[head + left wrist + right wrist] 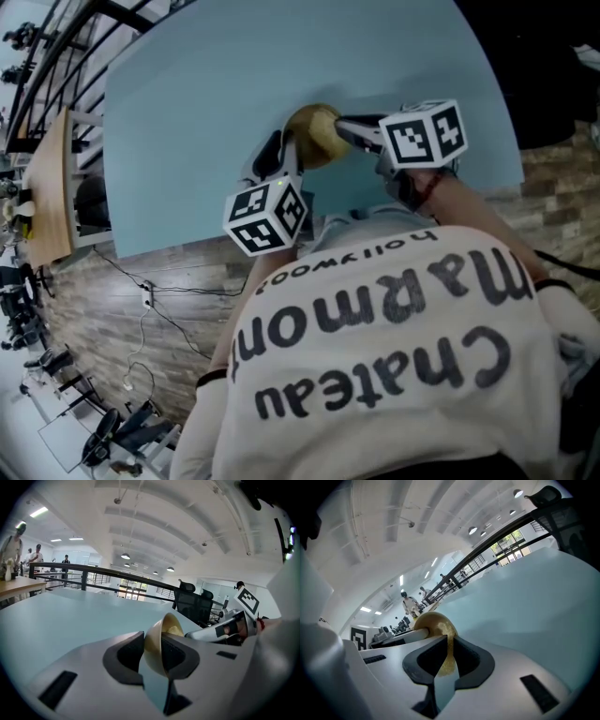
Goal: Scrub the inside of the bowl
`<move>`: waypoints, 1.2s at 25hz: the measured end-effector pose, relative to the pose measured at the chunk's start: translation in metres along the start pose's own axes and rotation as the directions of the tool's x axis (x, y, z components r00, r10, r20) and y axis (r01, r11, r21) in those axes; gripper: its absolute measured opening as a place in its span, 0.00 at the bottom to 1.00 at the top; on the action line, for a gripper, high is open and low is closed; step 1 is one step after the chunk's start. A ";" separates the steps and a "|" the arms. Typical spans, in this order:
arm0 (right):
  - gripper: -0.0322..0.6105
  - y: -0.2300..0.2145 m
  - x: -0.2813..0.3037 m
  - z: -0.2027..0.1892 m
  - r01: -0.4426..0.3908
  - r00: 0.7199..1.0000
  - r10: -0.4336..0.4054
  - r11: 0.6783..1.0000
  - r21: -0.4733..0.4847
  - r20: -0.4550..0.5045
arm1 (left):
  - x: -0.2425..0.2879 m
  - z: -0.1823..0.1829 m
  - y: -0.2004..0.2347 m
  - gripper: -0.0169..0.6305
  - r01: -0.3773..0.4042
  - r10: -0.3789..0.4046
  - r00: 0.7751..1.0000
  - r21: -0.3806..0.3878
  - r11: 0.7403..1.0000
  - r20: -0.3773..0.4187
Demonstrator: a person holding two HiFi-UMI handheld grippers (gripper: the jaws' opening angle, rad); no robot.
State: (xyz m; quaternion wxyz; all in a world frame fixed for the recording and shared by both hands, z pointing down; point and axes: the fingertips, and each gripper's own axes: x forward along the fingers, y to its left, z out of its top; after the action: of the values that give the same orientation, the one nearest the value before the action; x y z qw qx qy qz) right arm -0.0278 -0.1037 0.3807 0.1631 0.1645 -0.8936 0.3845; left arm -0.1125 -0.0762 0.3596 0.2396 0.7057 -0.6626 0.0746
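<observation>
The left gripper (281, 152) and right gripper (345, 128) cover part of the bowl (313, 129) in the head view.

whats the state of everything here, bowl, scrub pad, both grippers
bowl, tipped on its side, wall pinched between the left gripper's jaws
scrub pad, thin gold pad held on edge, far end seems to be inside the bowl
left gripper, shut on the bowl
right gripper, shut on the scrub pad

"Chateau Marmont" being shown upside down in large black letters across the person's white shirt (394, 314), smaller "hollywood" being shown upside down just above it, towards the collar
</observation>
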 end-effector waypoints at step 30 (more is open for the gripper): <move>0.13 -0.013 0.052 0.018 0.173 0.980 -0.177 0.984 0.047 0.092 | 0.053 -0.030 0.074 0.11 0.129 -0.131 0.968 -0.025 0.991 -0.212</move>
State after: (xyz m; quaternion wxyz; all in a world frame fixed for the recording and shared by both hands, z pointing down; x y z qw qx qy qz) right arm -0.0720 -0.1343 0.3987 0.1499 0.2640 -0.8749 0.3774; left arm -0.1725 -0.1115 0.4260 0.3175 0.7342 -0.5859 0.1301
